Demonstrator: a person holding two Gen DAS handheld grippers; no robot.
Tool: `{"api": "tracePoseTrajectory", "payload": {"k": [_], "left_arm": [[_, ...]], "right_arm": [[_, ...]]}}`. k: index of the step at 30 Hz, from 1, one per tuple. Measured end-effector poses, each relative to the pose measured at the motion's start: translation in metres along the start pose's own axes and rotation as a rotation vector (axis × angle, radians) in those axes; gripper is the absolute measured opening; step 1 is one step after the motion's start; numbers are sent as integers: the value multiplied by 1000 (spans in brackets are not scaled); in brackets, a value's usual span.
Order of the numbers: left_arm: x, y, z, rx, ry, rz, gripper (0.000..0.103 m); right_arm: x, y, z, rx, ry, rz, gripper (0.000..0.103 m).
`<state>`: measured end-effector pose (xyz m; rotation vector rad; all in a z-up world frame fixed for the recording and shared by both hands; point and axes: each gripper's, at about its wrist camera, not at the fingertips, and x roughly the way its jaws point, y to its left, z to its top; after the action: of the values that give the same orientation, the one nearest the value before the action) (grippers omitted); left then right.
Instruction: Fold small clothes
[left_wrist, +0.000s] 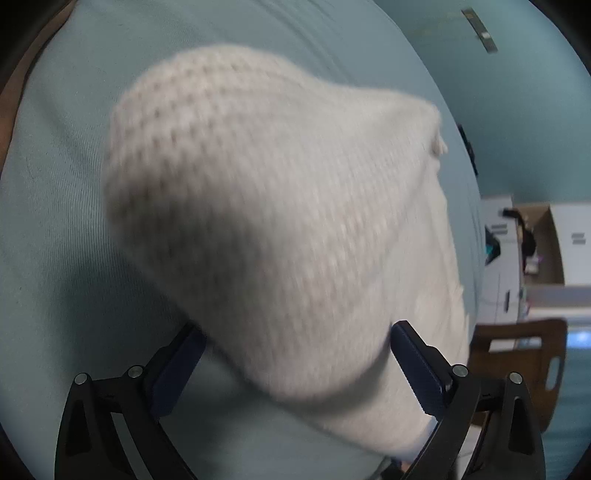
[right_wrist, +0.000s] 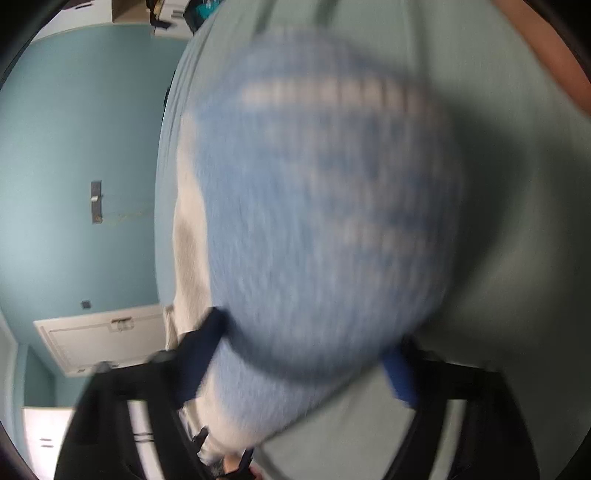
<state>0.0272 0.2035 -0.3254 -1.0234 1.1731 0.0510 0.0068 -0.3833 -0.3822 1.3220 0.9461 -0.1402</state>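
Note:
A white knitted sock (left_wrist: 266, 206) rests on the pale blue cloth of the table (left_wrist: 55, 184) and throws a shadow to its left. My left gripper (left_wrist: 295, 326) stands wide open around the sock's near end. Its right pad (left_wrist: 417, 369) lies against the knit, while bare cloth shows beside the left pad (left_wrist: 177, 369). In the right wrist view a blue patterned sock (right_wrist: 325, 206), badly blurred, has white knit (right_wrist: 188, 251) along its left edge. My right gripper (right_wrist: 310, 328) has this sock between its fingers, both pads against its sides, and the fabric bulges over the tips.
The table's far edge (left_wrist: 465, 155) curves along the right of the left wrist view. Beyond it stand an open cardboard box (left_wrist: 535, 240) and a wooden chair (left_wrist: 524, 354). A teal wall (right_wrist: 74, 147) and a white panel (right_wrist: 99, 339) show left; a person's arm (right_wrist: 554, 55) upper right.

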Motion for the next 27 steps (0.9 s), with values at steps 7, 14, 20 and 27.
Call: {"api": "tracePoseTrajectory", "payload": {"k": [7, 14, 20, 27], "left_arm": [[-9, -5, 14, -77, 49, -63, 32], [-68, -54, -22, 24, -10, -59, 27], [-98, -17, -66, -156, 117, -33, 27], [-135, 2, -127, -101, 87, 46, 27]], "right_arm": [[-18, 39, -8, -115, -81, -81, 28], [-66, 71, -18, -175, -173, -4, 25], [-120, 50, -15, -38, -149, -7, 25], [-161, 26, -41, -116, -106, -91, 25]]}}
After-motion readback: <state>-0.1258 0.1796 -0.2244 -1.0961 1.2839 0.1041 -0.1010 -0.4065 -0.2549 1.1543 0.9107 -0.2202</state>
